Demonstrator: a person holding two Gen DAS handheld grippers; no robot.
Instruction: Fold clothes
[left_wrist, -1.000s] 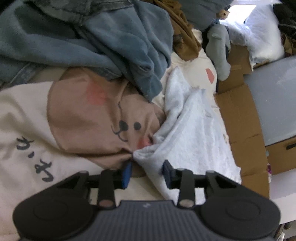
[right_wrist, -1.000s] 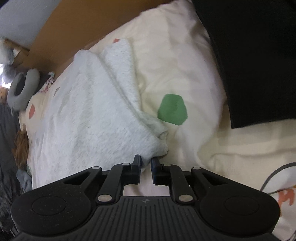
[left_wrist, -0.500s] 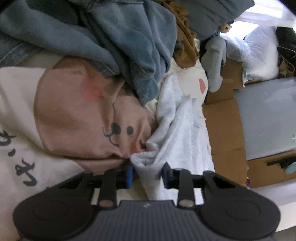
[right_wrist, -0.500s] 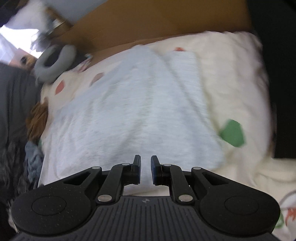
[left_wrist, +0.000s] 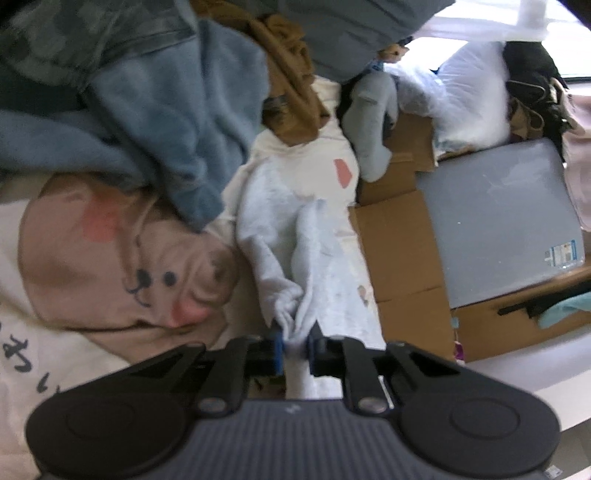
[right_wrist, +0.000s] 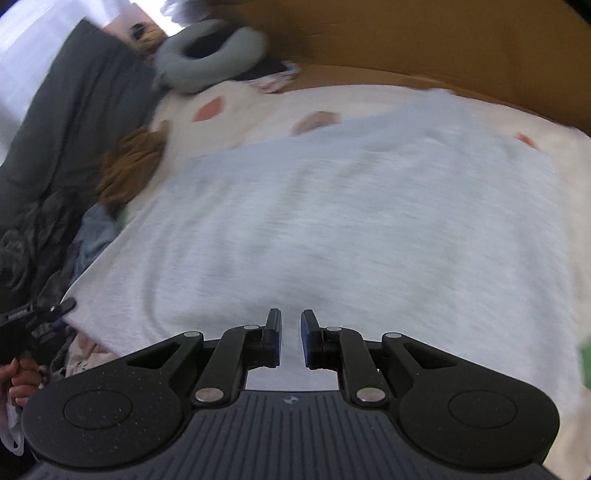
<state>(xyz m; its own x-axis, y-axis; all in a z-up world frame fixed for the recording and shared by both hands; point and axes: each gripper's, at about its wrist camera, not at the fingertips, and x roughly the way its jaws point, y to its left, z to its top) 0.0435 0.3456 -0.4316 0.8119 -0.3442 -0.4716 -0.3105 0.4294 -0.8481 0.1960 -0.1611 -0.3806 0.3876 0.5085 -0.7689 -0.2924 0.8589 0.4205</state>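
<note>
On the bed, over a cream cover with coloured patches, lies the pale blue-white garment being folded. The left gripper has just been closing, and its blue pads now pinch a bunched corner of that garment; a second ago the jaws stood wide with the cloth's tip only lying between them. The pinched corner now stands gathered into upright ridges, lifted a little off the cover, where before it lay as a flat point.

From the right wrist view, the right gripper has its jaws drawn close together, with only a narrow slot between the pads, and the garment runs under and between them toward the camera, so it looks clamped on the near edge. A second ago this gripper sat beside a folded-over flap with a green patch of the cover showing next to it; now the cloth is spread out broad and nearly flat across the view, and the picture is smeared by motion. The green patch has slid to the far right edge.

At the lower left of that view the other gripper and the person's hand have come into sight. A heap of blue and brown clothes sits beyond the left gripper, with flattened cardboard alongside the bed.
</note>
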